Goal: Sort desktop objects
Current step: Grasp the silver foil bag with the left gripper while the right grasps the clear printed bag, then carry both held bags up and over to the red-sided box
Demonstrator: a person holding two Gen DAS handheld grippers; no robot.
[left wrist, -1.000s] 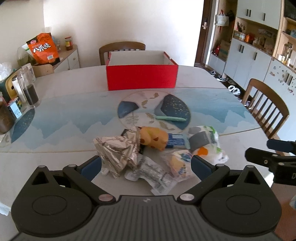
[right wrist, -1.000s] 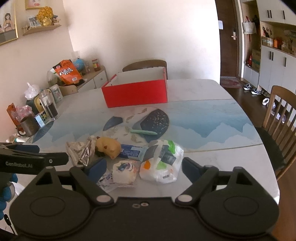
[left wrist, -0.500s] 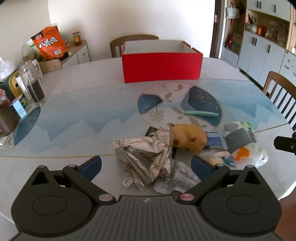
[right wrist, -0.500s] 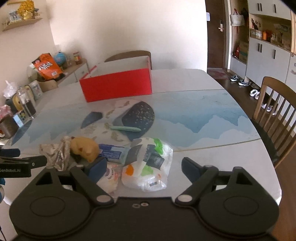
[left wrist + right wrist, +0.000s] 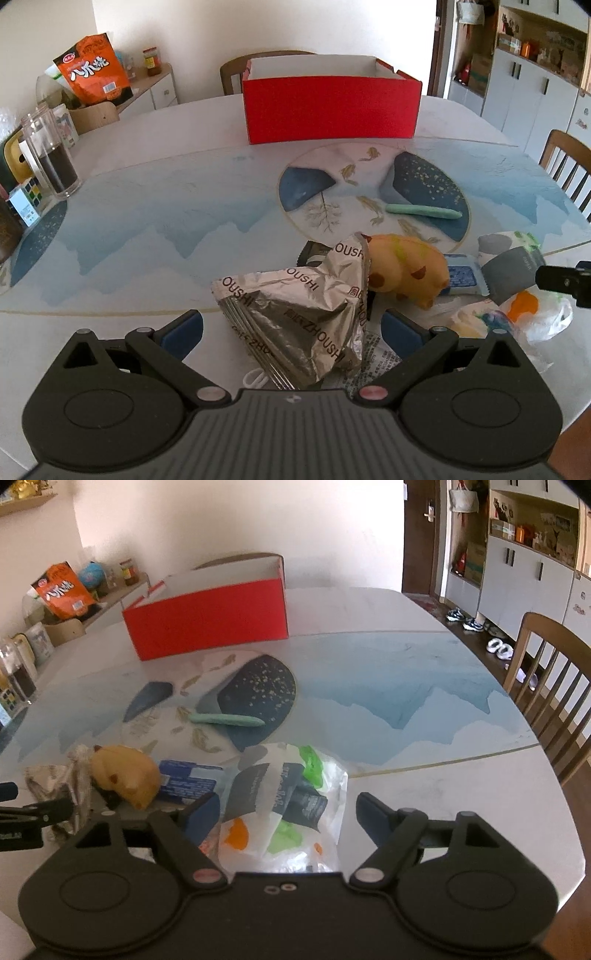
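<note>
Standing over a round bench, a person holds two grippers low above a heap of small things near its front edge. The left gripper has its fingers spread wide, one on each side of a crumpled foil pouch, holding nothing; it looks lined up to close on that pouch first. The right gripper is also wide open and holds nothing, its fingers straddling a white plastic bag printed in green and orange.

Between pouch and bag lie a yellow toy animal and a blue packet, touching one another in the heap. A pale green stick lies alone, farther back on the patterned centre of the bench.

A red box stands open-topped at the far side, well apart from the heap, probably where sorted things go. A glass jar and an orange snack bag sit off to the left.
</note>
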